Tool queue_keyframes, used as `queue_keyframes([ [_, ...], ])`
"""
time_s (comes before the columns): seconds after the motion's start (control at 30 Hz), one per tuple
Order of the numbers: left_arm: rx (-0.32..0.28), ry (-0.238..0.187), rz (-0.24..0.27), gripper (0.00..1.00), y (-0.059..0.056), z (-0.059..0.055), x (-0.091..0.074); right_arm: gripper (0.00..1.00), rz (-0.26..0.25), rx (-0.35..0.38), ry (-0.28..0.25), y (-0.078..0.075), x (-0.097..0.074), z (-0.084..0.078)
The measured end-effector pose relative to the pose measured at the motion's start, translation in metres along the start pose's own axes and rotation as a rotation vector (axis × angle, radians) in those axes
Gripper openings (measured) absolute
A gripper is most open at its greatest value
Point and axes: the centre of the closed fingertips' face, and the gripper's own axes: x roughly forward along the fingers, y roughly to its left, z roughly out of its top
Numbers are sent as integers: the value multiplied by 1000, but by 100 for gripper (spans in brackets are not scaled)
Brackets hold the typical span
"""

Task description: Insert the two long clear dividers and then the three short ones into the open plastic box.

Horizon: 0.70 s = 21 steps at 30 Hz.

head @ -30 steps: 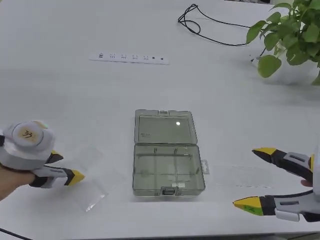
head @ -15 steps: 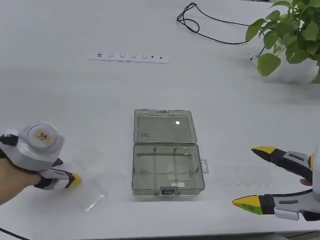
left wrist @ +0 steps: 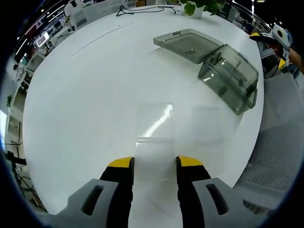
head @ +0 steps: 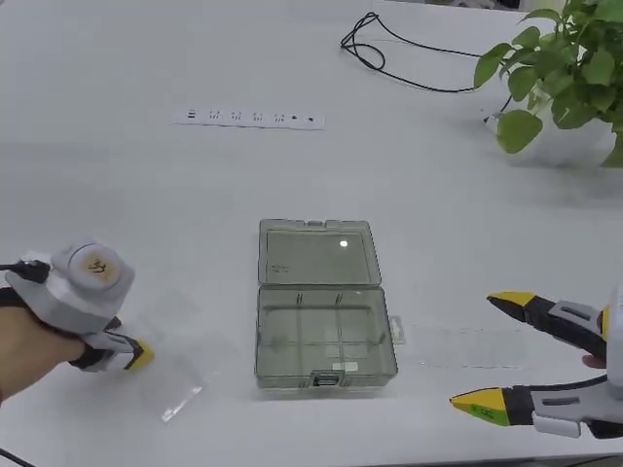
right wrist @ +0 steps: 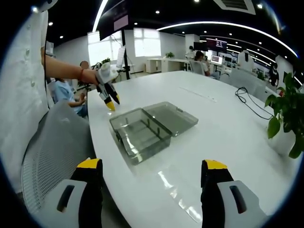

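both released: left gripper (left wrist: 154, 164) near one clear divider (left wrist: 154, 121), right gripper (right wrist: 152, 167) facing one open box (right wrist: 124, 137).

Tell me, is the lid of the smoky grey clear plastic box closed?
No, the smoky grey clear plastic box sits open, its lid folded back flat on the white table.

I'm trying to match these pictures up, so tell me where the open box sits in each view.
Head view: box low centre, lid laid open on the far side.
Left gripper view: box upper right, beyond the jaws.
Right gripper view: box centre left, above the jaws.
Shared landmark: plant, top right in head view, top edge in left gripper view, right edge in right gripper view.
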Motion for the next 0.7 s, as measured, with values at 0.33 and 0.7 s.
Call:
queue_keyframes([
  [0.33, -1, 13, -8, 32, 1, -1, 0, 86, 1, -2, 4, -2, -1, -4],
  [0.7, -39, -11, -45, 31, -5, -3, -3, 85, 6, -7, 7, -4, 0, -7],
])
